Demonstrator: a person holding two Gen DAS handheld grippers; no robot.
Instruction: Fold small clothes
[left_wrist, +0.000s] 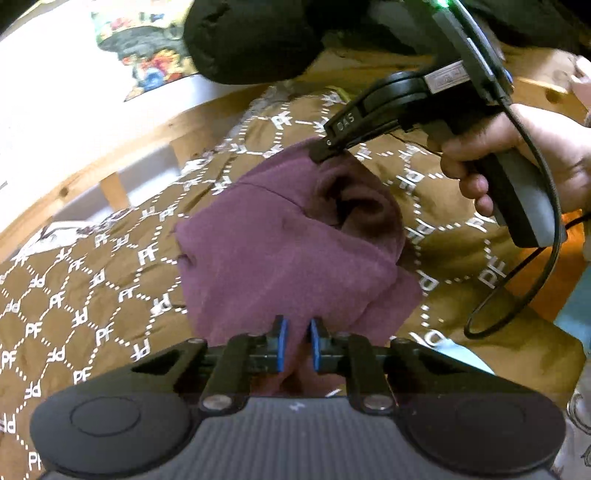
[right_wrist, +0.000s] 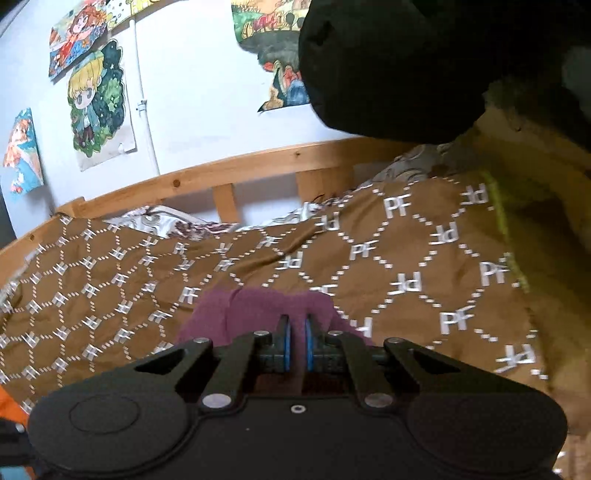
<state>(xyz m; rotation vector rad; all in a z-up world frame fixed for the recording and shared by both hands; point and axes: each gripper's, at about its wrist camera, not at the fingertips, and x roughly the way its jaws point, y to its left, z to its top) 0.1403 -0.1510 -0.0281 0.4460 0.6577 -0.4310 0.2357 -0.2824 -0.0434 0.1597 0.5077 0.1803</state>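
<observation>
A brown bedspread (left_wrist: 85, 280) printed with white "PF" letters inside dotted diamond lines covers the bed and fills most of both views, its far edge meeting a pale wooden bed rail (right_wrist: 236, 170) that runs along a white wall (right_wrist: 192, 74). Anime-style posters (right_wrist: 98, 103) hang on that wall above the rail, and a bulky black cloth mass (right_wrist: 388, 70) looms at the upper right of the right wrist view, also showing at the top of the left wrist view. On the bedspread lies the small purple garment (left_wrist: 280, 258), a fleecy piece partly doubled over, with a rounded opening gaping near its far end. The right gripper (left_wrist: 325, 151), held in a bare hand (left_wrist: 517, 155) with a black cable (left_wrist: 517, 295) looping from its handle, reaches down to the garment's far edge, and its tip touches the cloth there; in its own view the blue-padded fingers (right_wrist: 286, 343) stand close together with purple fabric running between them, so they look clamped on that edge. The left gripper (left_wrist: 296, 343) sits at the garment's near edge, its blue pads (left_wrist: 281, 343) drawn in narrowly with a fold of the purple cloth pinched between them and bunching just below.
</observation>
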